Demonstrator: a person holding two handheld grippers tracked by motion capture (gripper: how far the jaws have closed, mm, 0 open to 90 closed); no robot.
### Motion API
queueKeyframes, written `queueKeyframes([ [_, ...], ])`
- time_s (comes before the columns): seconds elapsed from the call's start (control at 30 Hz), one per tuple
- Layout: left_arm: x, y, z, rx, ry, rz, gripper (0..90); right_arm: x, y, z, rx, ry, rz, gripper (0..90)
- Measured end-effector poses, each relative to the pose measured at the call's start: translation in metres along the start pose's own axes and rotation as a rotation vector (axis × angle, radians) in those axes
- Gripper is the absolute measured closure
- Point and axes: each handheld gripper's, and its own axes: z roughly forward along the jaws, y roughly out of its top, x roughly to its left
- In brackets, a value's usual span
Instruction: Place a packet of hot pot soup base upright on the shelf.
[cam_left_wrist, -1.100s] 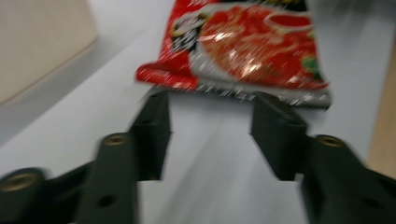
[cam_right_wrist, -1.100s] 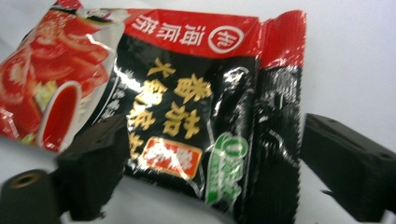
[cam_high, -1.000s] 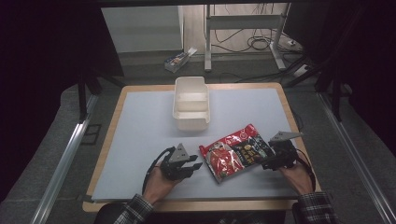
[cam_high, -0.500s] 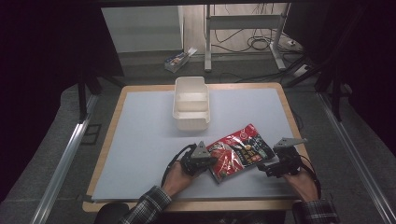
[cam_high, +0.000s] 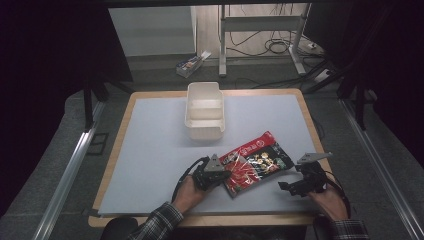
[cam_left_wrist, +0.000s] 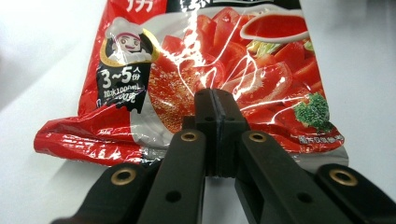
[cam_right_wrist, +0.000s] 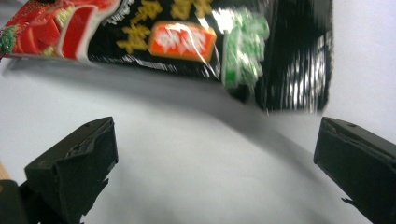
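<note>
A red and black snack packet lies on the pale blue table mat, right of centre near the front. My left gripper is at the packet's near left end. In the left gripper view its jaws are pressed together on the packet's lower edge, which is crumpled there. My right gripper sits just off the packet's right end with its jaws wide apart and nothing between them. In the right gripper view the packet's black end is blurred and casts a broad shadow on the mat.
A white two-compartment container stands at the back centre of the mat. The wooden table edge runs along the front. A small box and cables lie on the floor beyond the table.
My left gripper has moved right to the packet's near end and shut there. The right gripper has slid back toward the front right, off the packet.
</note>
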Motion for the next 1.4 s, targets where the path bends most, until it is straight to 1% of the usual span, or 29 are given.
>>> queueKeyframes([
  [0.1, -0.001, -0.003, -0.001, -0.009, 0.003, -0.014, 90.0, -0.001, -0.002, -0.003, 0.003, -0.008, 0.003, 0.0],
  [0.13, -0.001, -0.003, -0.001, -0.004, 0.004, -0.008, 90.0, -0.001, -0.003, -0.003, 0.000, -0.012, 0.005, 0.0],
  [0.2, -0.001, -0.005, -0.002, -0.003, 0.006, -0.013, 90.0, -0.001, -0.003, -0.004, -0.002, -0.019, 0.001, 0.3],
  [0.3, -0.002, -0.007, -0.004, 0.000, 0.004, -0.022, 90.0, 0.000, -0.002, -0.005, -0.003, -0.030, -0.019, 0.5],
  [0.47, 0.000, -0.009, -0.004, 0.010, -0.007, -0.041, 90.0, 0.006, 0.004, -0.007, -0.017, -0.011, -0.029, 0.5],
  [0.5, 0.000, -0.009, -0.005, 0.013, -0.007, -0.039, 90.0, 0.007, 0.005, -0.008, -0.023, -0.006, -0.034, 0.5],
  [0.57, 0.000, -0.009, -0.005, 0.019, -0.007, -0.043, 90.0, 0.012, 0.010, -0.010, -0.041, 0.011, -0.037, 0.5],
  [0.63, 0.001, -0.009, -0.004, 0.020, -0.014, -0.056, 90.0, 0.016, 0.016, -0.011, -0.064, 0.016, -0.025, 0.6],
  [0.7, 0.002, -0.009, -0.004, 0.023, -0.017, -0.059, 90.0, 0.020, 0.021, -0.012, -0.064, 0.028, -0.020, 0.8],
  [0.73, 0.002, -0.009, -0.005, 0.030, -0.020, -0.056, 90.0, 0.023, 0.025, -0.012, -0.064, 0.032, -0.030, 1.2],
  [0.77, 0.002, -0.009, -0.004, 0.030, -0.022, -0.060, 90.0, 0.026, 0.030, -0.013, -0.068, 0.034, -0.040, 2.0],
  [0.83, 0.003, -0.009, -0.005, 0.032, -0.025, -0.060, 90.0, 0.035, 0.044, -0.017, -0.094, 0.075, -0.047, 4.1],
  [0.87, 0.003, -0.009, -0.005, 0.032, -0.026, -0.060, 90.0, 0.035, 0.044, -0.017, -0.094, 0.075, -0.047, 4.1],
  [0.9, 0.003, -0.009, -0.005, 0.032, -0.026, -0.055, 90.0, 0.042, 0.057, -0.021, -0.112, 0.095, -0.051, 6.0],
  [0.93, 0.003, -0.009, -0.005, 0.031, -0.023, -0.055, 90.0, 0.042, 0.057, -0.021, -0.112, 0.095, -0.051, 6.0],
  [0.97, 0.003, -0.009, -0.005, 0.032, -0.023, -0.052, 90.0, 0.046, 0.067, -0.020, -0.097, 0.080, -0.051, 7.8],
  [1.0, 0.003, -0.009, -0.005, 0.034, -0.023, -0.054, 90.0, 0.046, 0.067, -0.020, -0.097, 0.080, -0.051, 7.8],
  [1.03, 0.003, -0.009, -0.005, 0.034, -0.023, -0.056, 90.0, 0.046, 0.073, -0.018, -0.086, 0.072, -0.045, 9.1],
  [1.07, 0.003, -0.009, -0.005, 0.035, -0.021, -0.052, 90.0, 0.045, 0.079, -0.016, -0.074, 0.071, -0.028, 11.5],
  [1.13, 0.003, -0.009, -0.005, 0.034, -0.021, -0.051, 90.0, 0.042, 0.088, -0.011, -0.067, 0.076, -0.005, 14.2],
  [1.17, 0.003, -0.009, -0.005, 0.034, -0.020, -0.050, 90.0, 0.038, 0.098, -0.004, -0.062, 0.081, 0.014, 20.0],
  [1.2, 0.003, -0.009, -0.005, 0.034, -0.020, -0.050, 90.0, 0.038, 0.098, -0.004, -0.062, 0.081, 0.014, 20.0],
  [1.23, 0.003, -0.009, -0.005, 0.033, -0.020, -0.050, 90.0, 0.036, 0.100, -0.001, -0.059, 0.080, 0.016, 22.2],
  [1.27, 0.003, -0.009, -0.005, 0.032, -0.020, -0.047, 90.0, 0.035, 0.104, 0.002, -0.057, 0.081, 0.015, 26.6],
  [1.3, 0.002, -0.009, -0.004, 0.024, -0.018, -0.054, 90.0, 0.035, 0.107, 0.004, -0.061, 0.093, 0.011, 31.5],
  [1.33, 0.002, -0.009, -0.004, 0.025, -0.018, -0.053, 90.0, 0.035, 0.110, 0.006, -0.071, 0.107, 0.021, 34.4],
  [1.4, 0.001, -0.009, -0.004, 0.027, -0.015, -0.051, 90.0, 0.036, 0.114, 0.008, -0.084, 0.110, 0.037, 44.6],
])
